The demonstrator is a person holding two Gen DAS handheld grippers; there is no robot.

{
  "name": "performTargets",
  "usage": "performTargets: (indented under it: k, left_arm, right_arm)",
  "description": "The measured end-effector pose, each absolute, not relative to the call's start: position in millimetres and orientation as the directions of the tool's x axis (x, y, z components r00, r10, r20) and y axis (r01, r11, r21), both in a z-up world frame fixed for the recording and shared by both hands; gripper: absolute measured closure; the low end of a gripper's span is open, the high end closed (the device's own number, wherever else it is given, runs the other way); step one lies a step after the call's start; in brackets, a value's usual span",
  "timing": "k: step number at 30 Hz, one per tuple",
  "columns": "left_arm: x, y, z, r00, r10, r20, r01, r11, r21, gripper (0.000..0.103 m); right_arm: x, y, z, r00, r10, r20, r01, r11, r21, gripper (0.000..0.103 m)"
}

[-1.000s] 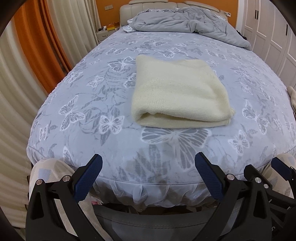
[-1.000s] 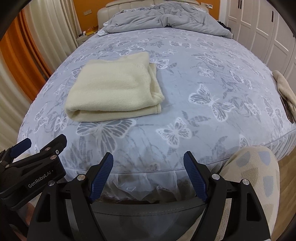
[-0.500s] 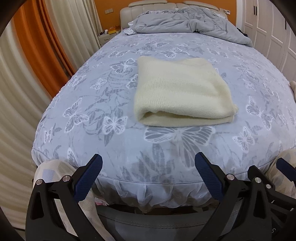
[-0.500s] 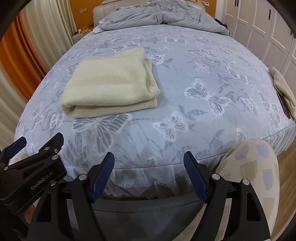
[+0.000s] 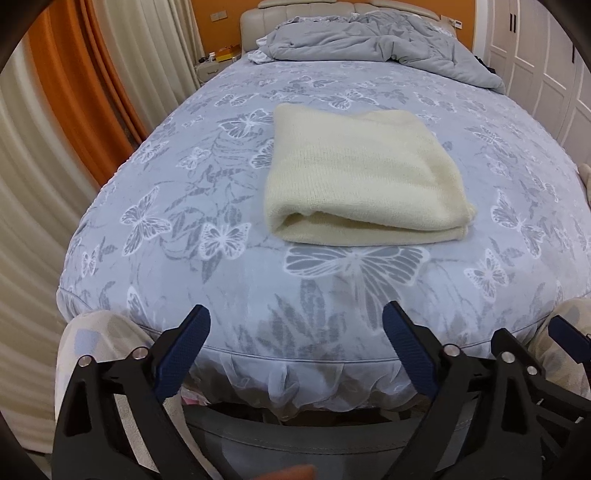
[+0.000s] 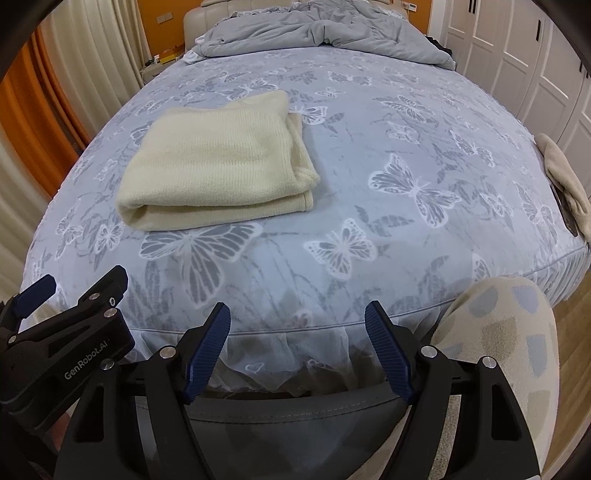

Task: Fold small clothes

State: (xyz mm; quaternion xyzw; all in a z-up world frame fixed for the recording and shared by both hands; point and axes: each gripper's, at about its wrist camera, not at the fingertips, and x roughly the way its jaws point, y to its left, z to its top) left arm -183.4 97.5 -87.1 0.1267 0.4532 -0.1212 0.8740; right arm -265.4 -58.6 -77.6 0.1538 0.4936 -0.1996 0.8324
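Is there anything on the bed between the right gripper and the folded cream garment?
Nothing visible: only bare butterfly bedspread lies between the open right gripper and the garment.

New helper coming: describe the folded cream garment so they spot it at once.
Find the bed with the butterfly-print cover. The folded cream knit garment lies alone near its foot. The grey duvet is crumpled by the headboard; the beige cloth hangs unfolded at one edge.
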Motion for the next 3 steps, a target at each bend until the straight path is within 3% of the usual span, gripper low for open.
performTargets:
  k: [3]
  left_arm:
    - [-183.8, 95.6, -88.6, 0.551, -0.101, -0.829, 0.338, 0.935, 0.110, 0.013]
  right_arm:
    - [-265.4, -58.1, -77.5, 0.437, -0.181, -0.881, 0.485, 0.872, 0.061, 0.030]
